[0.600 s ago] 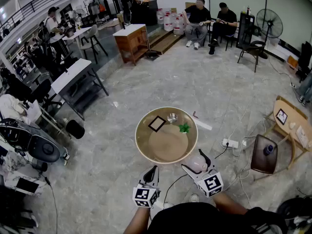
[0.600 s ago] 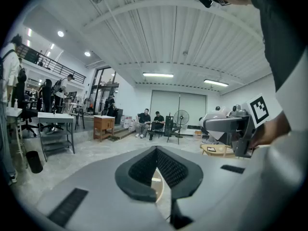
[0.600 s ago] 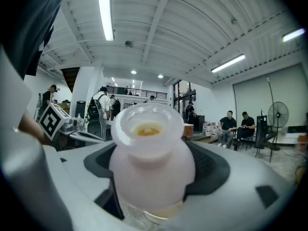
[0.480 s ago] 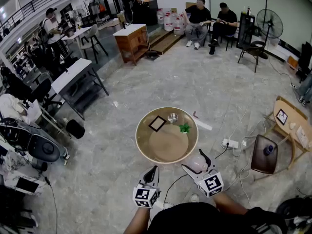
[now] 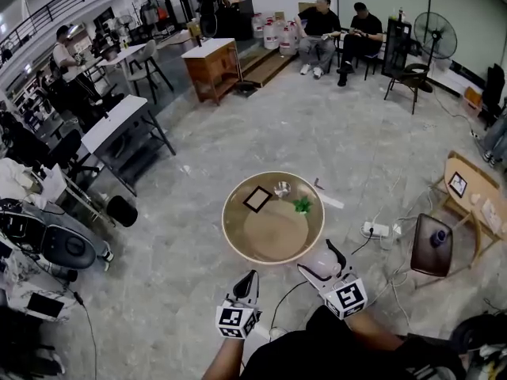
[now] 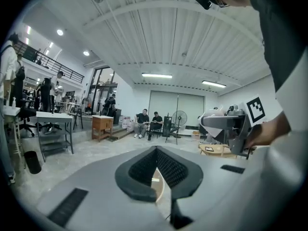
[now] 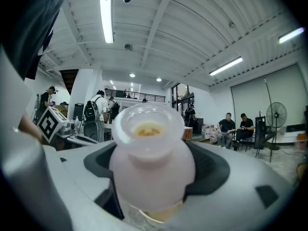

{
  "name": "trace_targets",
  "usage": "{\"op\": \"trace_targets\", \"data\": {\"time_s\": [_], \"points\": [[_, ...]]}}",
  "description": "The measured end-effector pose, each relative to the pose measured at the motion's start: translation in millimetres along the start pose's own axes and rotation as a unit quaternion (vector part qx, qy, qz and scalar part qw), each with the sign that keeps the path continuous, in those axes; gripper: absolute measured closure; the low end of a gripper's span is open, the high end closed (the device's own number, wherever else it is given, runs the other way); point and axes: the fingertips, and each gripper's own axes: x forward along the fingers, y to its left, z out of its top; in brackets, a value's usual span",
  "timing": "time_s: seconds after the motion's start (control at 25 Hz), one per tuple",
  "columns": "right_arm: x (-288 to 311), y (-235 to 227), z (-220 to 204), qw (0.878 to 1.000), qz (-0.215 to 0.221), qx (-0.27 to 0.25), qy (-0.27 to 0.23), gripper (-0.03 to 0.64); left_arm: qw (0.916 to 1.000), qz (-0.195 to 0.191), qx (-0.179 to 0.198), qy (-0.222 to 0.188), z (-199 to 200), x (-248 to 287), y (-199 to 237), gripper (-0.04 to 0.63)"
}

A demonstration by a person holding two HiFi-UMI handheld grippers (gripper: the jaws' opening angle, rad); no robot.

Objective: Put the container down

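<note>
A whitish translucent container (image 5: 321, 267) with an open wide mouth (image 7: 151, 162) sits between the pads of my right gripper (image 5: 318, 261), which is shut on it and held just off the near right rim of the round wooden table (image 5: 230, 222). In the right gripper view the container's body fills the gap between the jaws of the right gripper (image 7: 156, 150). My left gripper (image 5: 250, 276) hangs below the table's near edge, shut with nothing in it; its pads meet at the tip of the left gripper (image 6: 155, 150). The held container (image 6: 222, 127) also shows at the right of the left gripper view.
On the table lie a black square frame (image 5: 256, 199), a small glass (image 5: 281, 189) and a green item (image 5: 301, 206). A power strip (image 5: 372, 231) and cables lie on the floor at right, beside a dark side table (image 5: 432, 248). Desks stand at left and people sit at the back.
Both grippers keep their places, the right one still holding the container. Only the head view has shifted slightly.
</note>
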Motion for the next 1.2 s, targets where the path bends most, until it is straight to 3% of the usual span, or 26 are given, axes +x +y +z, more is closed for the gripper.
{"op": "trace_targets", "data": {"time_s": [0.32, 0.56, 1.2], "points": [[19.0, -10.7, -1.4, 1.0, 0.012, 0.009, 0.011, 0.204, 0.9999, 0.007, -0.003, -0.006, 4.1, 19.5, 10.8, 0.601], [77.3, -39.8, -5.1, 0.999, 0.033, 0.01, 0.025, 0.204, 0.9996, 0.029, -0.003, -0.002, 18.5, 62.9, 48.6, 0.601], [195.3, -116.6, -10.5, 0.993, 0.116, 0.005, 0.027, 0.204, 0.9954, 0.095, -0.007, 0.007, 45.0, 162.9, 101.1, 0.601]]}}
